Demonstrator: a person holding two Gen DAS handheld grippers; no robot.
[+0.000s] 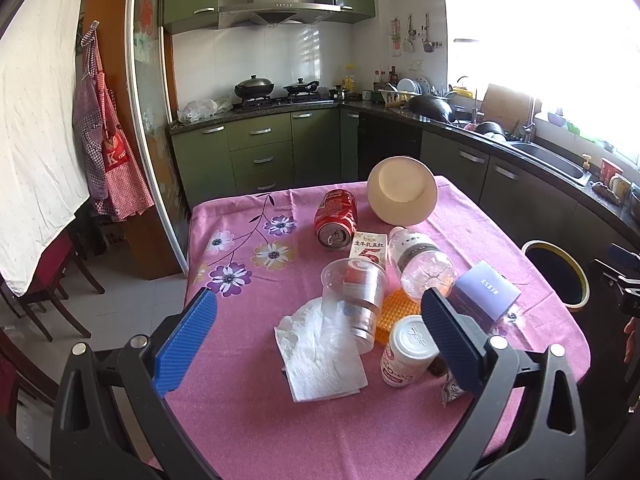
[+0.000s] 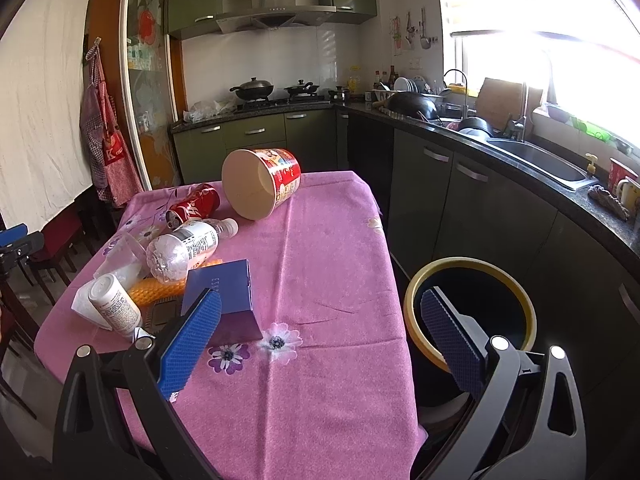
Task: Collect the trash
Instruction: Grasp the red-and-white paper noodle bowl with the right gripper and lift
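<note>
Trash lies on a pink tablecloth (image 1: 248, 400): a red can (image 1: 335, 218), a paper bowl (image 1: 402, 196) on its side, a clear bottle (image 1: 420, 264), a clear plastic cup (image 1: 354, 300), a white napkin (image 1: 320, 356), a small white bottle (image 1: 408, 350), a milk carton (image 1: 368, 248) and a blue box (image 1: 486, 294). My left gripper (image 1: 320, 340) is open above the napkin and cup. My right gripper (image 2: 320, 340) is open and empty over the table's near right edge, with the blue box (image 2: 224, 292) by its left finger. A yellow-rimmed bin (image 2: 472, 312) stands right of the table.
Dark kitchen cabinets and a counter with a sink (image 2: 548, 164) run along the right, close behind the bin. An orange mesh pad (image 1: 398, 312) lies among the trash. Chairs (image 1: 48, 292) stand left of the table. The stove (image 1: 280, 98) is at the back.
</note>
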